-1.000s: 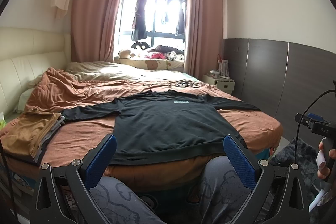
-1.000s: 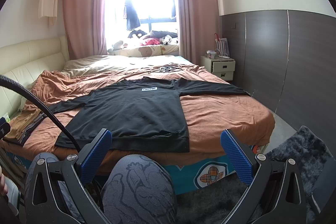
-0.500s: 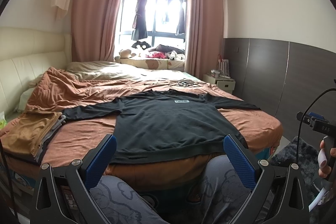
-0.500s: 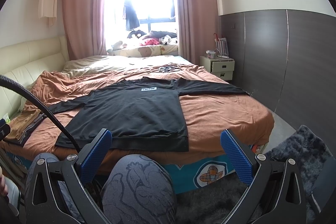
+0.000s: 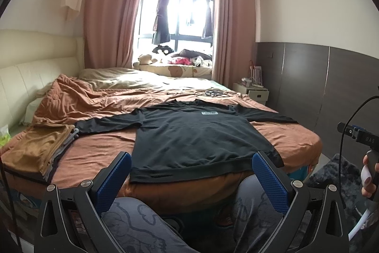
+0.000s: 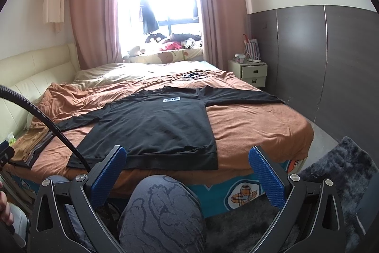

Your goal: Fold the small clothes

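While both tools hang short of the bed, we note the left gripper [image 5: 190,172] spread wide with nothing between its blue pads, and the right gripper [image 6: 187,166] likewise agape and empty. We find the black long-sleeved shirt [image 5: 194,136] lying flat on the orange bedspread [image 5: 99,148], sleeves out, hem toward six o'clock. We record a stack of folded clothes [image 5: 38,151] at nine o'clock.

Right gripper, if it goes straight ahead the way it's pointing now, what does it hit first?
Probably the black shirt spread flat on the bed. The right gripper has its jaws open and empty, aimed over the person's knee at the shirt's near hem. Depth is unclear; a low path might meet the bed's edge first.
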